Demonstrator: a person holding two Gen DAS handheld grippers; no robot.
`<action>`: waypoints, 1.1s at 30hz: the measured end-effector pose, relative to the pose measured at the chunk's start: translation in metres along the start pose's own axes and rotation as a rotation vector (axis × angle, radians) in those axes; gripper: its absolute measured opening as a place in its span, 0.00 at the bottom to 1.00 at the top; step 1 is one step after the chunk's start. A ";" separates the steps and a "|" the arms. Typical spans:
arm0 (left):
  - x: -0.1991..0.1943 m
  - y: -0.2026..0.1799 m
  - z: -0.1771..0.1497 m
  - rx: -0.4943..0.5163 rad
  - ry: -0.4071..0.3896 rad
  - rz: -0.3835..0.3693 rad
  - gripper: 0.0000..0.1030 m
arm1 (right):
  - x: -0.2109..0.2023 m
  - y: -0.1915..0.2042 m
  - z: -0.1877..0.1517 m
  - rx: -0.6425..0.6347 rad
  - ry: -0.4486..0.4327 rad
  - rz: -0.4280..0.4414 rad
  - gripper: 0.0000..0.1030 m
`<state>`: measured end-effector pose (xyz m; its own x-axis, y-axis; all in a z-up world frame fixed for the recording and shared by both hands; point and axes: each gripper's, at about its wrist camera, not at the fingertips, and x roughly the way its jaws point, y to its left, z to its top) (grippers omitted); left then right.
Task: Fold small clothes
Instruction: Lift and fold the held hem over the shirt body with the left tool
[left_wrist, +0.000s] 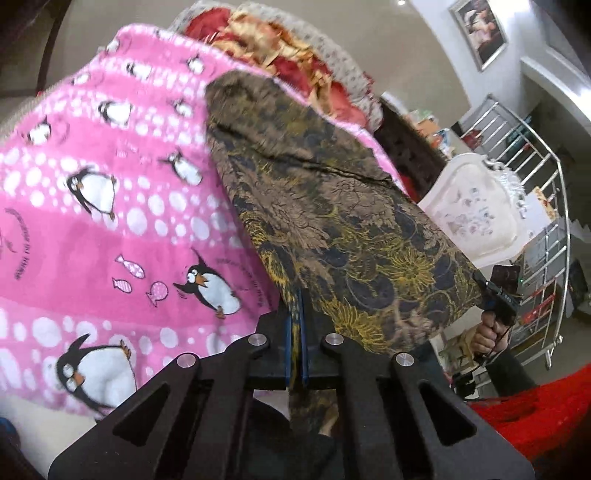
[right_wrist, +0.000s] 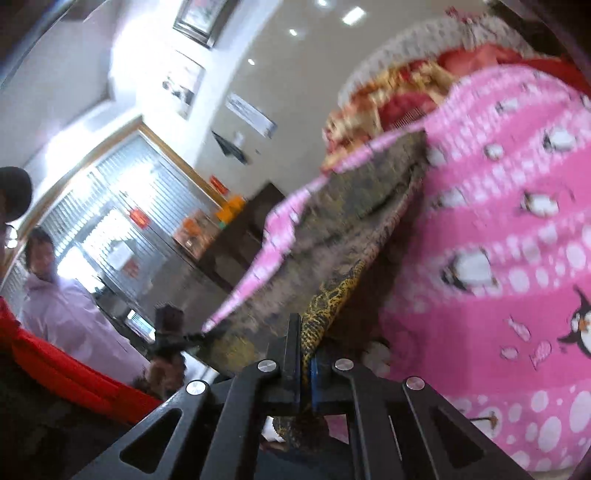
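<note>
left wrist view: the left gripper (left_wrist: 297, 325) at lower centre is clamped on a corner of the brown and yellow patterned garment (left_wrist: 332, 221), which stretches from the jaws toward the upper centre and out to the right edge, lying over a pink penguin blanket (left_wrist: 110, 192). at the right, the right gripper (left_wrist: 484, 295) pinches the garment's far corner, a hand (left_wrist: 487, 338) below it.

right wrist view: the right gripper (right_wrist: 304, 350) at lower centre is closed on the patterned garment (right_wrist: 332, 236), blurred, beside the pink penguin blanket (right_wrist: 498, 240). at lower left the left gripper (right_wrist: 199, 335) holds the other corner. a person in a pale top (right_wrist: 70, 314) stands at left.
</note>
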<state>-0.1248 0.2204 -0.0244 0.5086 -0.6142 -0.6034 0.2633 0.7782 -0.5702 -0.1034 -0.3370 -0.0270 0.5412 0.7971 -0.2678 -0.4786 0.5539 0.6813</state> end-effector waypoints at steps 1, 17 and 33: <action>-0.006 -0.002 -0.002 0.004 -0.007 -0.008 0.02 | -0.003 0.008 0.001 -0.012 -0.011 0.006 0.03; -0.021 -0.021 0.077 0.036 -0.132 -0.077 0.02 | -0.029 0.011 0.060 0.002 -0.090 -0.041 0.03; 0.137 0.072 0.252 -0.143 -0.176 0.122 0.01 | 0.135 -0.127 0.204 0.166 -0.086 -0.382 0.03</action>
<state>0.1710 0.2251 -0.0077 0.6680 -0.4746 -0.5732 0.0786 0.8109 -0.5798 0.1710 -0.3489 -0.0105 0.7174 0.5148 -0.4694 -0.1184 0.7541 0.6460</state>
